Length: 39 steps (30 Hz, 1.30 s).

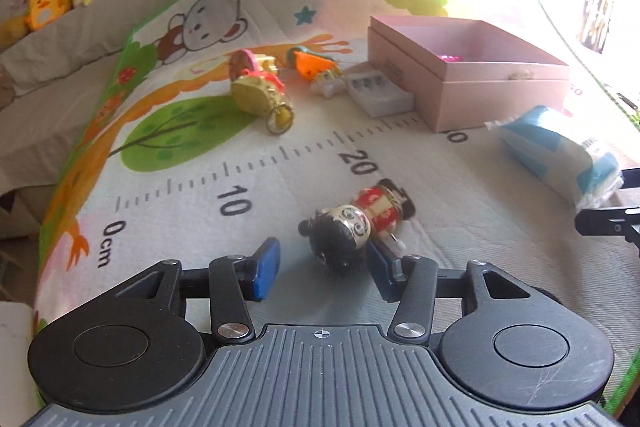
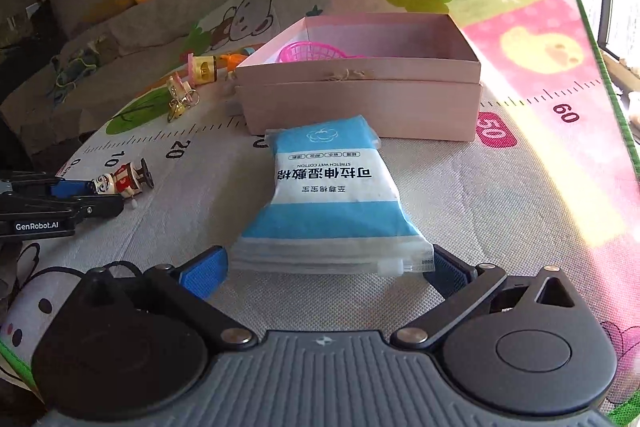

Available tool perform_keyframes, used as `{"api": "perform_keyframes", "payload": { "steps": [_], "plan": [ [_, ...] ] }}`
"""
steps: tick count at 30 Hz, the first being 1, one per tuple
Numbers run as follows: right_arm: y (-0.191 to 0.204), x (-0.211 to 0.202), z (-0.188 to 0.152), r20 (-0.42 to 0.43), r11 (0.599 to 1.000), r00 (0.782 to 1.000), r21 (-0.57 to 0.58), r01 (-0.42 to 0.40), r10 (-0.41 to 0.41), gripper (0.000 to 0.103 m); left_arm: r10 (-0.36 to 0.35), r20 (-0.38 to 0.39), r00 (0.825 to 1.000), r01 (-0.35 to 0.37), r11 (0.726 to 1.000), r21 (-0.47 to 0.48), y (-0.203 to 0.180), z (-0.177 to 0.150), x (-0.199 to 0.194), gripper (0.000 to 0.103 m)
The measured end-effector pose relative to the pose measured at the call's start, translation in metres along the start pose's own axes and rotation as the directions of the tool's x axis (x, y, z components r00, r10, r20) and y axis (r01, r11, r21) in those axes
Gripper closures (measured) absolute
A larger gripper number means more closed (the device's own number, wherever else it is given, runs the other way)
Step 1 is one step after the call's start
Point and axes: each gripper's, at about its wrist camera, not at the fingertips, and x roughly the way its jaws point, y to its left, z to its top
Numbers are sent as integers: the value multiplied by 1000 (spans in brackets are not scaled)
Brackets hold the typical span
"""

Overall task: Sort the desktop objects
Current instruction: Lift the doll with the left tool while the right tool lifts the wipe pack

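Bare mat [image 1: 192, 187] ahead-left of the left gripper [image 1: 324, 269]; pink box [image 2: 360, 99] stands beyond the right gripper [image 2: 330, 269]. Left gripper released, doll [image 1: 356, 223] lying head-first between its pads, right pad at its head. Right gripper spread wide, wipes pack [image 2: 328, 195] between its fingers, contact unclear. Box contents mostly hidden: pink basket [image 2: 308, 53] rim only.

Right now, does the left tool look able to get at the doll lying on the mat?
Probably yes: the left tool is open with the doll's head already between its pads, and nothing blocks it.
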Motion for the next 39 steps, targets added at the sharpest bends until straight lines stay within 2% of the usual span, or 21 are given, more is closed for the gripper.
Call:
{"api": "perform_keyframes", "payload": {
  "steps": [3, 4, 5, 7, 8, 11, 16, 18, 20, 21, 22, 26, 28, 30, 31, 32, 34, 37, 39],
  "plan": [
    [8, 3, 0, -16, 998, 999, -43, 37, -37, 0, 100, -1, 995, -100, 994, -37, 17, 1, 1, 42],
    [9, 3, -1, -13, 998, 999, -48, 43, -44, 0, 88, 1, 996, -87, 995, -49, 22, 2, 0, 37],
    [9, 3, -2, -8, 998, 999, -52, 47, -48, 0, 45, 3, 999, -45, 997, -57, 25, 2, -2, 26],
    [10, 3, -4, 3, 997, 999, -62, 53, -53, 0, -48, 16, 999, 49, 997, -63, 27, 2, -6, 12],
    [10, 3, -5, 9, 997, 999, -61, 53, -53, 0, -77, 23, 997, 78, 995, -61, 25, 2, -7, 8],
    [10, 2, -7, 23, 996, 998, -64, 56, -55, 0, -93, 24, 995, 94, 995, -32, 10, 6, -2, 7],
    [10, 2, -8, 27, 996, 998, -66, 55, -53, 0, -45, -8, 999, 45, 997, -57, -6, 21, 22, 7],
    [10, 0, -7, 25, 996, 999, -76, 49, -48, 0, -38, -25, 999, 36, 997, -75, -9, 27, 30, 11],
    [11, -5, -5, 30, 995, 999, -97, 28, -26, 0, -44, -36, 998, 41, 996, -83, -12, 31, 34, 21],
    [13, -11, -3, 49, 993, 999, -113, 19, -13, 0, -38, -37, 999, 35, 996, -80, -14, 32, 36, 23],
    [15, -18, -2, 80, 991, 997, -136, 11, 0, 0, -30, -34, 999, 27, 997, -70, -17, 33, 37, 31],
    [22, -40, 15, 161, 980, 986, -196, -17, 50, 0, -64, -20, 998, 63, 997, -39, -24, 32, 34, 32],
    [19, -40, 28, 141, 980, 986, -190, -56, 84, 0, -88, -25, 996, 88, 996, -19, -29, 29, 30, 32],
    [12, -35, 41, 59, 975, 986, -168, -147, 159, 0, -101, -30, 994, 101, 995, -8, -32, 26, 26, 32],
    [8, -32, 46, 0, 962, 975, -161, -219, 222, 0, -103, -34, 994, 103, 995, -6, -33, 24, 25, 32],
    [6, -33, 47, -14, 956, 968, -153, -250, 251, 0, -105, -37, 994, 105, 994, -7, -33, 23, 24, 32],
    [5, -36, 47, -6, 956, 970, -167, -240, 242, 0, -104, -39, 994, 103, 995, -8, -32, 20, 23, 31],
    [2, -41, 42, 2, 963, 980, -183, -197, 200, 0, -99, -35, 994, 100, 995, -1, -33, 17, 21, 24],
    [-1, -41, 41, 7, 968, 983, -170, -182, 186, 0, -134, -31, 991, 134, 991, 9, -34, 15, 18, 19]
  ]
}}
